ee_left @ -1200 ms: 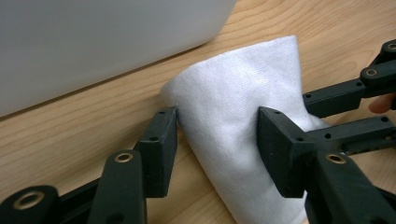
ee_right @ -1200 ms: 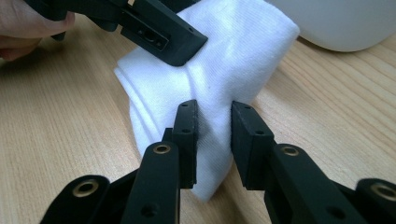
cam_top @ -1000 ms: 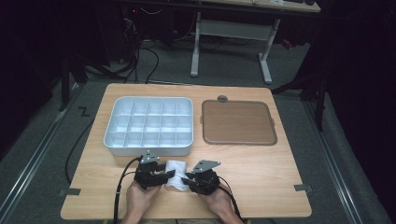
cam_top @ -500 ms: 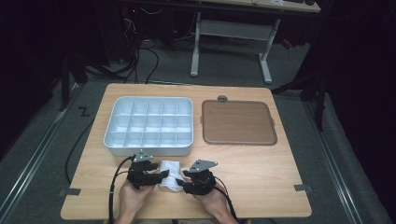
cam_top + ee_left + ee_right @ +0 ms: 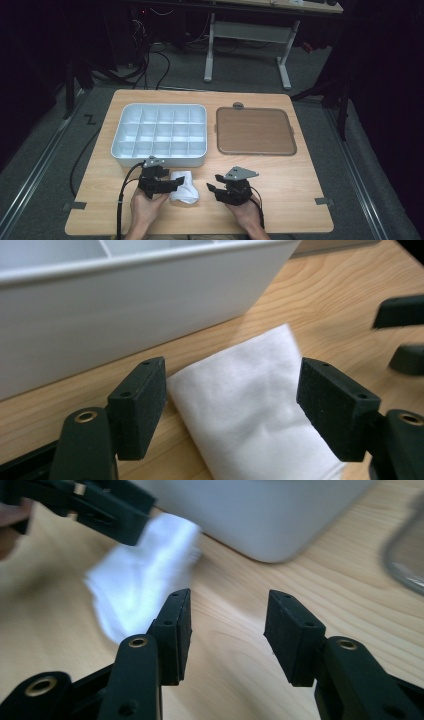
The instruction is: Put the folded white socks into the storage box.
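Resting flat on the table (image 5: 295, 195), the folded white cloth (image 5: 250, 405) lies between my left gripper's (image 5: 232, 400) just-widened, released jaws; my right gripper (image 5: 227, 630) has also opened, empty

We see white folded cloth (image 5: 183, 186), pale grey divided tray (image 5: 159, 131), brown mat (image 5: 255, 131), light wood-grain worktop (image 5: 295, 180).

Folded white cloth (image 5: 183, 186): soft, slightly rumpled, lying flat on the wooden table just before the white compartment tray.
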The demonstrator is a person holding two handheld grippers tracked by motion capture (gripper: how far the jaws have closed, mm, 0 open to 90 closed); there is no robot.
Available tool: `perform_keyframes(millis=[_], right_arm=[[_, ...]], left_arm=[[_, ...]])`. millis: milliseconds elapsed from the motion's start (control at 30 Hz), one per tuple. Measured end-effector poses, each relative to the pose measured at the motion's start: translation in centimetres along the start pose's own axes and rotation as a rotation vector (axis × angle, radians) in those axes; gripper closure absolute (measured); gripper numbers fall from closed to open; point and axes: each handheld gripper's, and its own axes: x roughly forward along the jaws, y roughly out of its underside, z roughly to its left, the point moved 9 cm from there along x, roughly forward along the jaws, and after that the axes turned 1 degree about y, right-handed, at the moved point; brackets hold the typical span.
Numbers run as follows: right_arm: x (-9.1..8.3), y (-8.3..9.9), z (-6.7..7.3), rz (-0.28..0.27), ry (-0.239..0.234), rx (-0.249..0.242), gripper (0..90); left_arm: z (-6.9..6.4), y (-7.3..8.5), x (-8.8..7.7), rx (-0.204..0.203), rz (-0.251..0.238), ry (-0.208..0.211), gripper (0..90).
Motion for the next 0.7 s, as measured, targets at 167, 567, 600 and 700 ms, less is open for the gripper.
perform_keyframes(millis=[167, 567, 600, 700], right_arm=[[-1.7, 1.8, -3.6, 0.008, 0.113, 0.037, 53.8], [-5.7, 5.5, -10.0, 0.032, 0.31, 0.079, 51.3], [-5.9, 5.9, -10.5, 0.037, 0.325, 0.09, 51.1], [-6.3, 6.9, -12.0, 0.051, 0.372, 0.104, 50.2]], left_arm=[[1.0, 0.6, 0.8, -0.011, 0.025, -0.037, 28.9], [1.6, 1.4, 1.1, -0.066, 0.032, -0.023, 34.7], [1.6, 1.5, 1.1, -0.066, 0.034, -0.019, 35.9], [1.5, 1.5, 1.1, -0.076, 0.042, -0.01, 39.4]])
